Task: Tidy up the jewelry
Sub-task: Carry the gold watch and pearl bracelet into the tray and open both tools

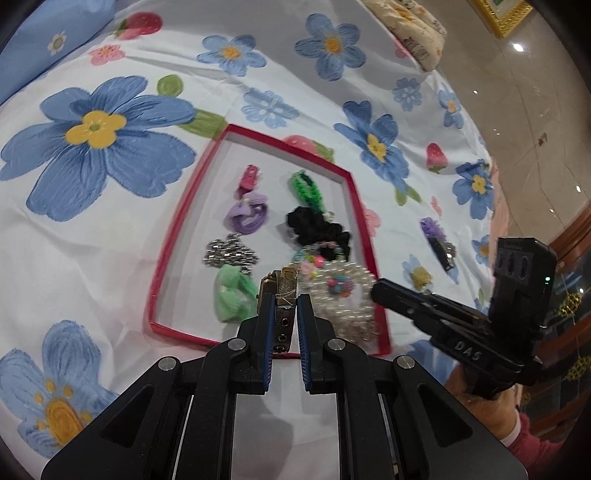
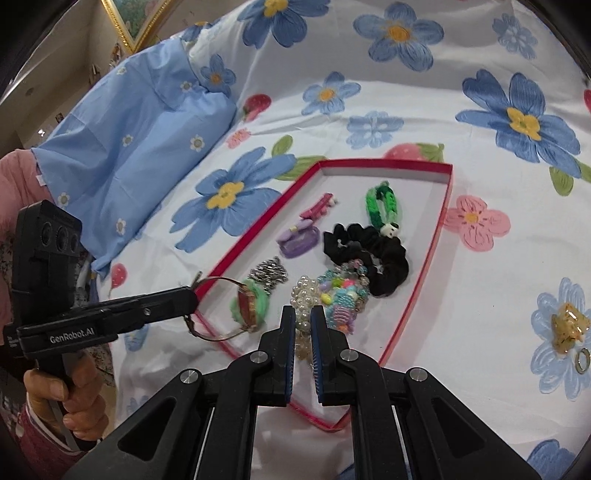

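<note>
Two grippers over a bed: floral sheet (image 1: pixel 110 236), glossy tile floor (image 1: pixel 532 110) at 2 o'clock. Red-rimmed flat tray (image 1: pixel 364 206) holds soft scrunchie (image 2: pixel 384 258), knit green band (image 1: pixel 308 188), metal chain (image 1: pixel 231 253), pearls (image 2: pixel 306 295). Left gripper (image 1: pixel 286 306) clenched on mesh watch (image 1: pixel 282 291) strap over the tray's near edge. Right gripper (image 2: pixel 303 317) nearly closed around pearls; grip unclear. Clip (image 2: pixel 567 326) and ring (image 2: pixel 583 360) outside at 3 o'clock.

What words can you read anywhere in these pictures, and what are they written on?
"DAS" stands on the body of the right gripper, seen from the left wrist camera.
"GenRobot.AI" stands on the body of the left gripper, seen from the right wrist camera.
A small label beside "GenRobot.AI" is too small to read.
The cloth pouch at the bed's far edge has print too blurred to read.
</note>
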